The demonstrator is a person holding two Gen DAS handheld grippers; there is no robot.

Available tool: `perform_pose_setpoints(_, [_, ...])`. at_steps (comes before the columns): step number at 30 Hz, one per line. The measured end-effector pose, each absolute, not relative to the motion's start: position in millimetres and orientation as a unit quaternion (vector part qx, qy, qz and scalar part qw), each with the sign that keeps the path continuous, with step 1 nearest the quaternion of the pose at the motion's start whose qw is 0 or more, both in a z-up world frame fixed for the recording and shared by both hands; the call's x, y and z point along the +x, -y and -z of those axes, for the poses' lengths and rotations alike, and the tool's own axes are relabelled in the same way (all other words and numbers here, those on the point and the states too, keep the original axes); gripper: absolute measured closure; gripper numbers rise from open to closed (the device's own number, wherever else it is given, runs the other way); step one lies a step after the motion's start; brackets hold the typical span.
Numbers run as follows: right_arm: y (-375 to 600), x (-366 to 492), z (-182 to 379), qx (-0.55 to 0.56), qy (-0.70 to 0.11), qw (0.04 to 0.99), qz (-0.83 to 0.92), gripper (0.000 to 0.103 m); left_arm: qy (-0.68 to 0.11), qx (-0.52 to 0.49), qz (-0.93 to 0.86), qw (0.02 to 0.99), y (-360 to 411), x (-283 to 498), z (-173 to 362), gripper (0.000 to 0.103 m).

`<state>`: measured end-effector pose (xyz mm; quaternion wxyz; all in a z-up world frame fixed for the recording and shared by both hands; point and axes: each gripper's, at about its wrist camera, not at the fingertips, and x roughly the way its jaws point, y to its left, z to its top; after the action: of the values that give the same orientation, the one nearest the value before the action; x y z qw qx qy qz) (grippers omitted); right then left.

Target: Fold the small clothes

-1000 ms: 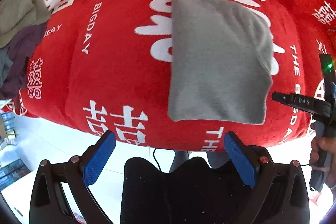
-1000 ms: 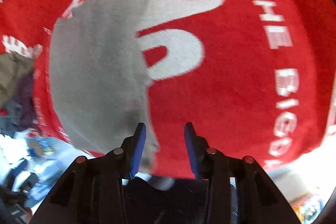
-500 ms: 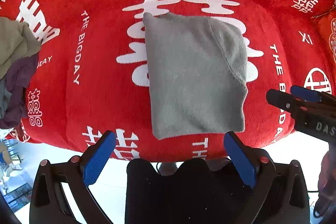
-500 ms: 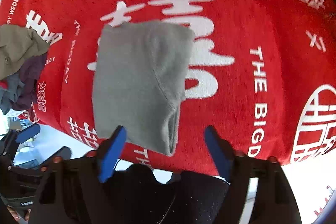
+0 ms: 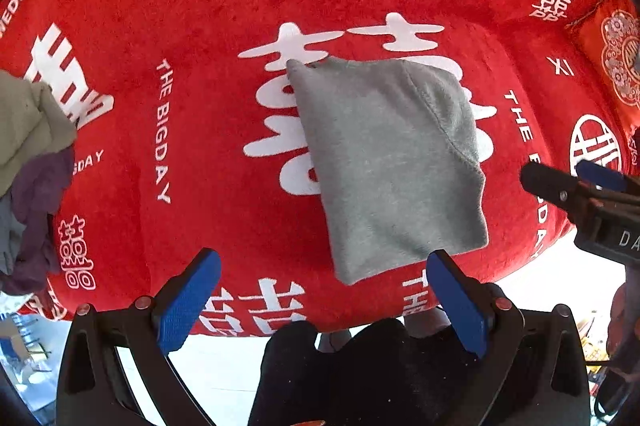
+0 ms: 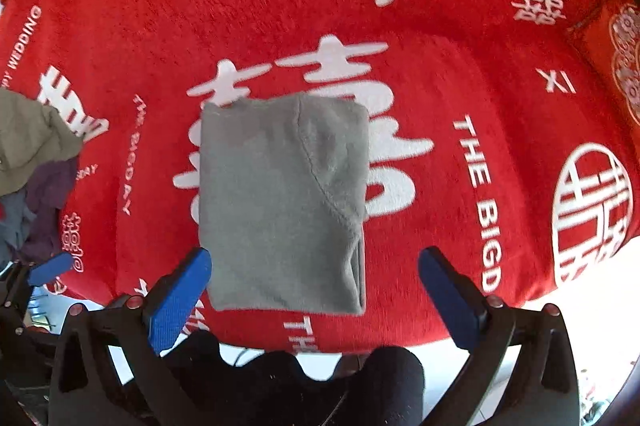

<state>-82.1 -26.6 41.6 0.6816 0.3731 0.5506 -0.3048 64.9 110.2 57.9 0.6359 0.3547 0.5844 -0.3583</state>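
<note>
A grey garment (image 5: 392,162) lies folded into a flat rectangle on the red printed blanket (image 5: 200,26); it also shows in the right wrist view (image 6: 280,202). My left gripper (image 5: 324,298) is open and empty, held above the blanket's near edge, just short of the garment. My right gripper (image 6: 316,294) is open and empty above the garment's near edge. The right gripper's tip also shows at the right of the left wrist view (image 5: 576,186).
A heap of unfolded clothes (image 5: 28,162), olive, purple and grey-blue, lies at the blanket's left edge; it also shows in the right wrist view (image 6: 32,162). A red embroidered cushion (image 5: 616,58) sits at the far right. The floor shows below the near edge.
Both grippers have pulled back and up from the garment. The right gripper has opened wide and let go of the cloth. The garment lies still.
</note>
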Motion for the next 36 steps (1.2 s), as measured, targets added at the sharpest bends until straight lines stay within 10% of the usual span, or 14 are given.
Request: perform_pose_setpoints(36, [7,-79,-52,0.349,-0.584,0.666,0.305,0.0,-0.592,0.346,0.325,0.652,-130,66,-52,0.0])
